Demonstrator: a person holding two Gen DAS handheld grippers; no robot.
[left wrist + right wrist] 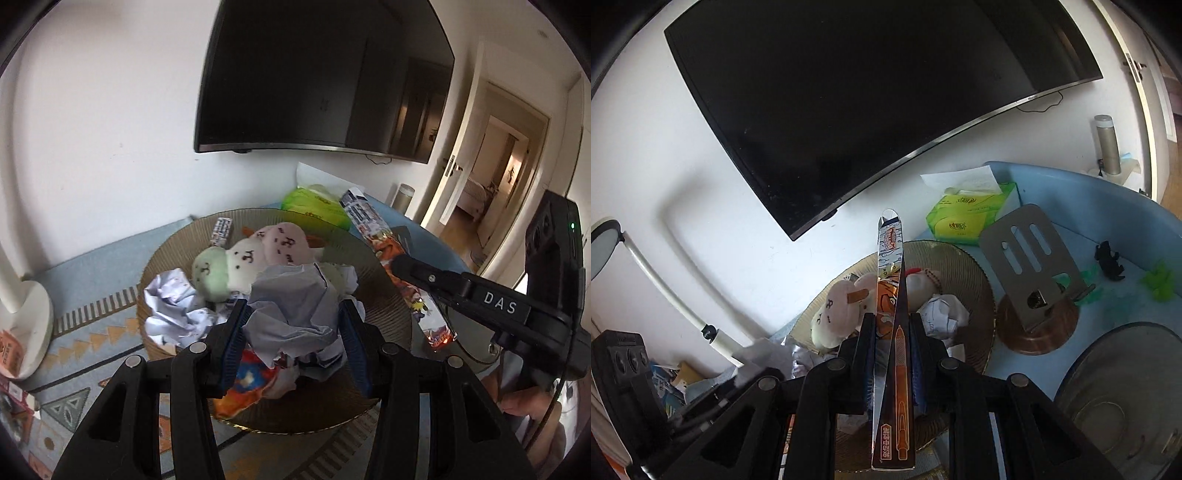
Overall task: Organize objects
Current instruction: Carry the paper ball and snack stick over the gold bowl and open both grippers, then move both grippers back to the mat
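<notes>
My left gripper is shut on a crumpled pale paper ball, its blue pads pressing both sides. It hangs over a ribbed amber glass plate. On the plate lie plush toys, another crumpled paper, a small printed box and a colourful wrapper. My right gripper is shut on a long narrow pen box, pointing over the same plate and plush toys. In the left wrist view the right gripper and pen box cross the plate's right side.
A green tissue pack stands behind the plate by the wall. To the right are a metal stand on a round wooden base, a grey glass plate and a black toy. A white lamp stands left; a TV hangs above.
</notes>
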